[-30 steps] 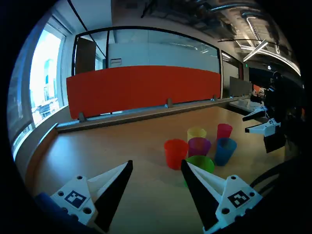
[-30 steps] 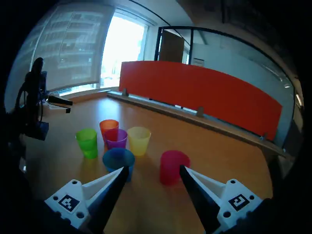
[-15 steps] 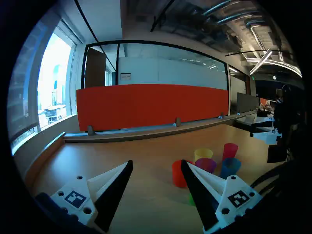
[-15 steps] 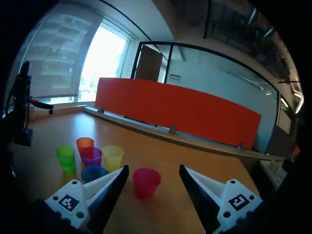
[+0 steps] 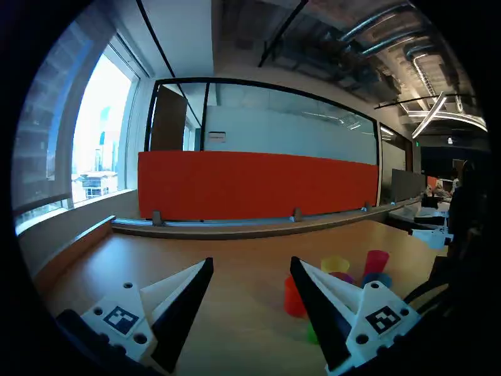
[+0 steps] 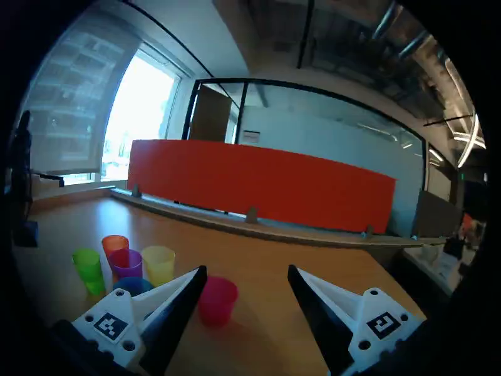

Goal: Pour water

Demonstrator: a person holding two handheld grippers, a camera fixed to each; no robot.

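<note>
Several coloured plastic cups stand clustered on the wooden table. In the left gripper view the orange cup (image 5: 292, 298) is nearest, with the yellow cup (image 5: 334, 264), pink cup (image 5: 376, 261) and blue cup (image 5: 377, 279) behind my right finger. My left gripper (image 5: 250, 262) is open and holds nothing, left of the cluster. In the right gripper view the green cup (image 6: 88, 269), orange cup (image 6: 114, 245), purple cup (image 6: 128, 262), yellow cup (image 6: 158, 264) and blue cup (image 6: 130, 285) sit at lower left; the pink cup (image 6: 216, 301) stands apart. My right gripper (image 6: 246, 269) is open over the pink cup and holds nothing.
A red partition (image 5: 257, 185) and a raised ledge (image 5: 250, 227) run along the table's far edge. Windows fill the left side. The other gripper (image 5: 432, 235) shows at the far right of the left gripper view, beyond the cups. Bare tabletop (image 6: 294, 326) lies right of the pink cup.
Both views have tilted upward; the cups have sunk toward the bottom of each view and more ceiling shows. Both grippers stay open.
</note>
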